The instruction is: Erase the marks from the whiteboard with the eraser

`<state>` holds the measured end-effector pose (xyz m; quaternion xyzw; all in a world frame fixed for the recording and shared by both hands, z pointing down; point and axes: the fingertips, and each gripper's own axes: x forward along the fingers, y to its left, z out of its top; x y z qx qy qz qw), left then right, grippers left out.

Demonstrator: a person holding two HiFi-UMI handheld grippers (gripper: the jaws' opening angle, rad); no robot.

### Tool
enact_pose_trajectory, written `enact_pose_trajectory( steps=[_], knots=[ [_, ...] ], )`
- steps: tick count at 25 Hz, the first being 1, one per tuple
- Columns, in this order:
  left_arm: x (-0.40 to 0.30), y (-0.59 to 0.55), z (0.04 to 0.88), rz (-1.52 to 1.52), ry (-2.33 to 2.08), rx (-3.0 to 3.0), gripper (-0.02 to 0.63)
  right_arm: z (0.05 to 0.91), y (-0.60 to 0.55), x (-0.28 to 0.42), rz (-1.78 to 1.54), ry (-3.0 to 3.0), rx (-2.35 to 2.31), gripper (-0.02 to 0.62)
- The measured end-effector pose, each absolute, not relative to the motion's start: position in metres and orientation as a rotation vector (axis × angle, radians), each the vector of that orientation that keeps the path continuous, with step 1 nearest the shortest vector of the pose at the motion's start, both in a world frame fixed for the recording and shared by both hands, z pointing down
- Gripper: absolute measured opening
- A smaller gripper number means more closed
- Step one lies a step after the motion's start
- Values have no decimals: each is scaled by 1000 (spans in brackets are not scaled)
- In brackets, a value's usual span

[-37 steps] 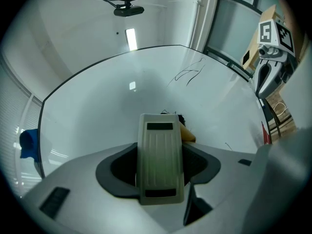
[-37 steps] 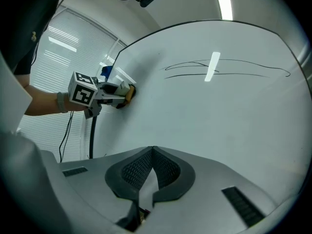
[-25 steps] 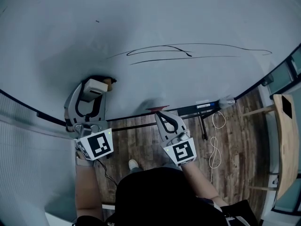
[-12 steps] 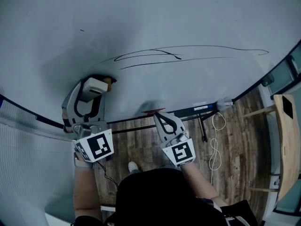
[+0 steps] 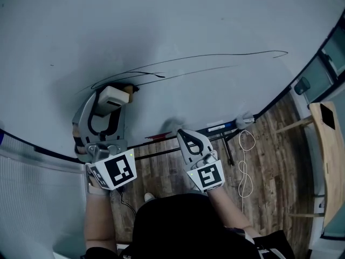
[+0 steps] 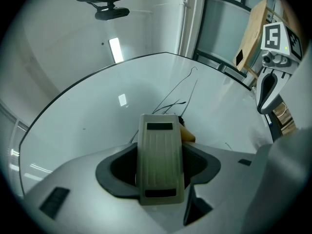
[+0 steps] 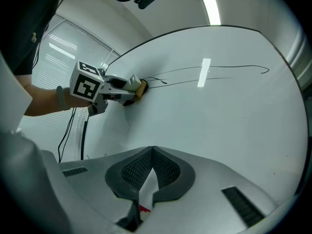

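Observation:
The whiteboard (image 5: 161, 20) fills most of the head view. Two long thin black marks (image 5: 215, 61) run across it, also seen in the right gripper view as marks (image 7: 209, 74). A pale grey eraser (image 5: 114, 95) with a tan felt side is pressed flat on the board at the marks' left end. My left gripper (image 5: 110, 97) is shut on it; in the left gripper view the eraser (image 6: 161, 165) sits between the jaws. My right gripper (image 5: 186, 135) hangs below the board's lower edge, shut and empty, with its jaw tips (image 7: 152, 151) meeting.
A ledge under the board carries a red marker (image 5: 160, 136) and a dark marker (image 5: 218, 127). A white cable (image 5: 245, 166) lies on the wooden floor. Wooden furniture (image 5: 326, 155) stands at the right, window blinds (image 5: 32, 198) at the left.
The left gripper and the eraser have come up against the left end of the marks, which stood apart from them before. The right gripper has hardly moved.

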<state>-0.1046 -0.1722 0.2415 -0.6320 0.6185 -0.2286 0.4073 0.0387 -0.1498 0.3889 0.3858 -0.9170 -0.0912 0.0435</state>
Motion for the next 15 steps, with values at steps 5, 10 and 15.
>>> enact_pose_trajectory(
  steps=[5, 10, 15],
  knots=[
    [-54, -186, 237, -579, 1549, -1586, 265, 386, -157, 92, -292, -2777, 1230, 26],
    [-5, -201, 236, -565, 1543, -1585, 265, 391, -160, 149, -271, -2740, 1284, 26],
    [58, -220, 239, -566, 1479, -1587, 266, 397, -163, 207, -252, -2678, 1375, 26]
  ],
)
